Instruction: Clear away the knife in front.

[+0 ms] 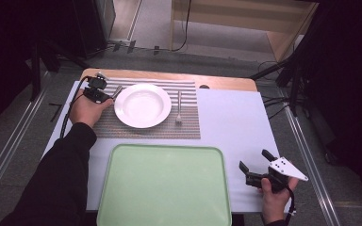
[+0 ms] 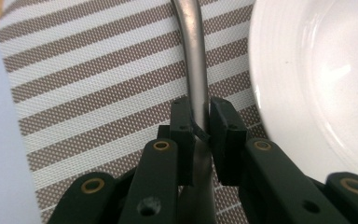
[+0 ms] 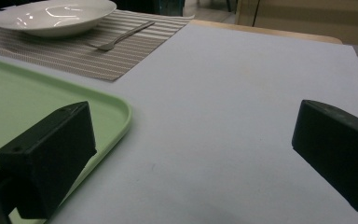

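now your left gripper [image 2: 198, 122] pinches the metal utensil handle [image 2: 195, 56] on the striped placemat [image 2: 88, 93], beside the white plate [image 2: 317, 74]. lift straight, keep the pinch square. right gripper [image 1: 257, 165] idles, jaws wide.

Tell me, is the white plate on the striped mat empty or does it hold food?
Empty. The white plate shows a bare, glossy bowl in the high view, with nothing lying in it; the fork rests beside it on the mat.
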The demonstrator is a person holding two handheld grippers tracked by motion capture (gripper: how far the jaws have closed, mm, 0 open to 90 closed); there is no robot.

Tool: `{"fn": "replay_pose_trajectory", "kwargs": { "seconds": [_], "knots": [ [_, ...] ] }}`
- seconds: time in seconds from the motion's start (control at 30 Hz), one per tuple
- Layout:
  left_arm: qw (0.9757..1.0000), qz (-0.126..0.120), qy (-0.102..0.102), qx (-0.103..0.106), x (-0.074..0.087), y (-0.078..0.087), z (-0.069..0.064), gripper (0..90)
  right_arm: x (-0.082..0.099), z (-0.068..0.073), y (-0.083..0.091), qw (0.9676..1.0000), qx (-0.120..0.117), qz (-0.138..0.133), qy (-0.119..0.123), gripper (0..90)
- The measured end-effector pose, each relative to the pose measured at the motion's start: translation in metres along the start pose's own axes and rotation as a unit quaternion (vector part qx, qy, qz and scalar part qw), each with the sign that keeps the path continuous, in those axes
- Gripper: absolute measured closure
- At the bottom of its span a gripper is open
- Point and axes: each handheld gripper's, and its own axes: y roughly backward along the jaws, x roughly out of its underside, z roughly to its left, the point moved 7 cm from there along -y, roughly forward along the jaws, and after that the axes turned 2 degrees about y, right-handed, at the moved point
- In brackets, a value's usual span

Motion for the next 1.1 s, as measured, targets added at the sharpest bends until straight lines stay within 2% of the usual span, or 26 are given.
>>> {"fn": "replay_pose_trajectory", "kwargs": {
  "seconds": [0.2, 0.33, 0.47, 0.7, 0.83, 1.1],
  "knots": [
    [0.9998, -0.021, 0.001, -0.001, 0.0, 0.014, 0.003, 79.1, 0.0, 0.0, 0.0, 1.0, 0.0, 0.001, 0.0, 0.0],
    [0.9996, -0.026, 0.0, 0.002, 0.003, 0.02, 0.003, 79.0, 0.0, 0.0, 0.0, 1.0, 0.001, 0.002, 0.004, 0.0],
    [0.9994, -0.032, -0.003, 0.013, 0.007, 0.026, 0.001, 79.1, 0.0, 0.0, 0.0, 1.0, 0.002, 0.0, 0.001, 0.0],
    [0.9983, -0.047, -0.014, 0.03, 0.012, 0.038, -0.009, 79.1, 0.0, 0.0, 0.0, 1.0, 0.003, -0.001, 0.001, 0.0],
    [0.9979, -0.049, -0.028, 0.031, 0.016, 0.042, -0.017, 79.0, 0.0, 0.0, 0.0, 1.0, 0.004, 0.0, 0.001, 0.0],
    [0.9963, -0.061, -0.041, 0.045, 0.02, 0.051, -0.032, 79.0, 0.0, 0.0, 0.0, 1.0, 0.005, 0.0, 0.003, 0.0]
  ]
}}
